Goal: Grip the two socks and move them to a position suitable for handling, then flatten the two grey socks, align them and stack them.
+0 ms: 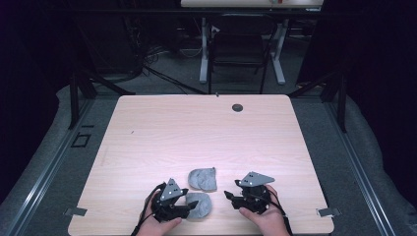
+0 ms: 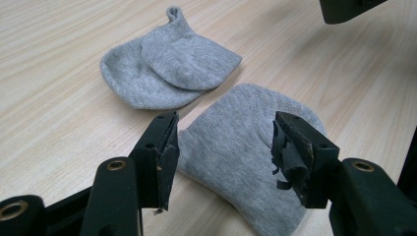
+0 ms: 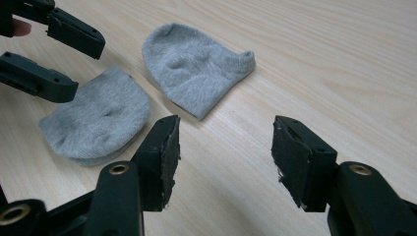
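The high view looks forward and down from above the person's edge of the bench (image 1: pixel 162 132), taking in its whole top from afar. Each gripper view rides low and close, looking along its own fingers across the wood. All three share the two grey socks (image 1: pixel 202 178) (image 2: pixel 172 66) (image 3: pixel 199 61) near that edge.

wooden table (image 1: pixel 196 132) (grey grommet (image 1: pixel 237 107)), chair (image 1: pixel 238 49)
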The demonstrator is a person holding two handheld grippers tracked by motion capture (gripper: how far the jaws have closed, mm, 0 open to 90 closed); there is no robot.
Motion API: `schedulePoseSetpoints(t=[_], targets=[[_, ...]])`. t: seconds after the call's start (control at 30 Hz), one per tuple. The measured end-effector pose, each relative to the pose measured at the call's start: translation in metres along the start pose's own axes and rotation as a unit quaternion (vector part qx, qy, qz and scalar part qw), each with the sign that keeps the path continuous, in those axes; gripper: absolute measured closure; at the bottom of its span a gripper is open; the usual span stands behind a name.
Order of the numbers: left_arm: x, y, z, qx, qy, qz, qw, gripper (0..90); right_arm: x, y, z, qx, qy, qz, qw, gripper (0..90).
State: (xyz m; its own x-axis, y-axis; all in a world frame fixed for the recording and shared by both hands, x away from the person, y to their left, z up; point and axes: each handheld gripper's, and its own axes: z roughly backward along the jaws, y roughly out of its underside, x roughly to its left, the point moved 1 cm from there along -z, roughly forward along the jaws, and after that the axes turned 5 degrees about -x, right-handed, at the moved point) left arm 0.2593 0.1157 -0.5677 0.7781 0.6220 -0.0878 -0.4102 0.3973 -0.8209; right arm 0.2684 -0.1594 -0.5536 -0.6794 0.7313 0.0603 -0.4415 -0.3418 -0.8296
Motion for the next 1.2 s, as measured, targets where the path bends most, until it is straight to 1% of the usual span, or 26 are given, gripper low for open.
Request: schedulePoseSetpoints(t=[0.03, 0.1, 0.17, 0.2, 0.23, 0.27, 0.37, 0.4, 0.43, 0.47, 0.53, 0.57, 0.6, 0.63, 0.67, 0.8, 0.83, 0.9, 0.97, 1.07, 1.13, 1.17, 1.2], targets=[[0.0, 0.0, 0.0, -0.001, -0.002, -0.003, 1.0, 44.2, -0.001, 0.002, -0.001, -0.002, 0.001, -0.004, 1.0, 45.3], [0.0, 0.0, 0.0, 0.001, -0.003, -0.007, 1.0, 44.5, -0.002, 0.004, -0.001, 0.0, 0.002, -0.001, 1.0, 46.3], [0.0, 0.0, 0.0, 0.002, -0.004, -0.006, 1.0, 46.2, -0.004, 0.007, 0.0, 0.0, 0.007, 0.0, 1.0, 48.5], [-0.001, 0.0, 0.0, 0.0, 0.001, -0.005, 1.0, 46.4, -0.005, 0.007, 0.001, -0.004, 0.009, 0.001, 0.9999, 48.9], [-0.001, 0.0, 0.0, 0.0, 0.001, -0.005, 1.0, 46.7, -0.005, 0.007, 0.001, -0.004, 0.009, 0.001, 0.9999, 48.9], [-0.003, -0.001, -0.001, 0.001, 0.0, -0.003, 1.0, 47.1, -0.006, 0.006, 0.002, -0.011, 0.012, -0.001, 0.9999, 50.2], [-0.005, -0.002, -0.002, -0.002, -0.001, -0.002, 1.0, 49.7, -0.008, 0.006, 0.003, -0.018, 0.017, -0.005, 0.9997, 52.8], [-0.006, -0.003, -0.003, -0.001, 0.001, -0.007, 1.0, 50.3, -0.009, 0.006, 0.003, -0.019, 0.018, -0.005, 0.9996, 53.3], [-0.006, -0.003, -0.003, -0.001, 0.001, -0.007, 1.0, 50.3, -0.01, 0.006, 0.003, -0.019, 0.019, -0.005, 0.9996, 53.4], [-0.008, -0.005, -0.005, 0.0, 0.004, -0.001, 1.0, 50.3, -0.01, 0.007, 0.003, -0.019, 0.019, -0.007, 0.9996, 53.7], [-0.009, -0.006, -0.006, 0.001, 0.006, -0.002, 1.0, 50.4, -0.01, 0.007, 0.002, -0.019, 0.018, -0.007, 0.9996, 53.8], [-0.011, -0.008, -0.007, 0.003, 0.007, 0.0, 1.0, 50.4, -0.01, 0.007, 0.002, -0.018, 0.018, -0.005, 0.9997, 54.0], [-0.014, -0.01, -0.009, 0.006, 0.012, 0.0, 0.9999, 53.4, -0.009, 0.007, 0.001, -0.018, 0.018, -0.002, 0.9997, 54.0], [-0.015, -0.011, -0.01, 0.007, 0.015, 0.0, 0.9999, 54.2, -0.008, 0.007, 0.001, -0.016, 0.02, 0.001, 0.9997, 53.5], [-0.016, -0.012, -0.011, 0.009, 0.016, 0.001, 0.9998, 54.5, -0.008, 0.007, 0.0, -0.02, 0.019, 0.0, 0.9996, 52.7], [-0.02, -0.015, -0.014, 0.007, 0.016, 0.002, 0.9998, 58.2, -0.007, 0.008, 0.0, -0.017, 0.019, 0.007, 0.9997, 52.6], [-0.023, -0.017, -0.015, 0.004, 0.014, 0.0, 0.9999, 59.1, -0.007, 0.009, -0.001, -0.017, 0.02, 0.005, 0.9996, 52.4], [-0.028, -0.018, -0.018, 0.008, 0.018, 0.0, 0.9998, 61.3, -0.009, 0.009, -0.001, -0.018, 0.02, -0.001, 0.9996, 52.4], [-0.032, -0.019, -0.022, 0.014, 0.021, -0.006, 0.9997, 63.2, -0.01, 0.009, 0.0, -0.02, 0.019, -0.009, 0.9996, 52.4], [-0.04, -0.018, -0.026, 0.022, 0.029, -0.01, 0.9993, 64.7, -0.01, 0.009, 0.0, -0.021, 0.019, -0.013, 0.9995, 52.4], [-0.043, -0.018, -0.027, 0.022, 0.03, -0.011, 0.9993, 64.8, -0.01, 0.009, 0.0, -0.02, 0.018, -0.014, 0.9995, 52.4], [-0.046, -0.017, -0.029, 0.027, 0.029, -0.014, 0.9991, 65.2, -0.01, 0.01, 0.0, -0.018, 0.018, -0.014, 0.9996, 52.3], [-0.047, -0.016, -0.03, 0.03, 0.028, -0.012, 0.9991, 65.7, -0.011, 0.01, 0.0, -0.021, 0.018, -0.014, 0.9995, 52.2]])
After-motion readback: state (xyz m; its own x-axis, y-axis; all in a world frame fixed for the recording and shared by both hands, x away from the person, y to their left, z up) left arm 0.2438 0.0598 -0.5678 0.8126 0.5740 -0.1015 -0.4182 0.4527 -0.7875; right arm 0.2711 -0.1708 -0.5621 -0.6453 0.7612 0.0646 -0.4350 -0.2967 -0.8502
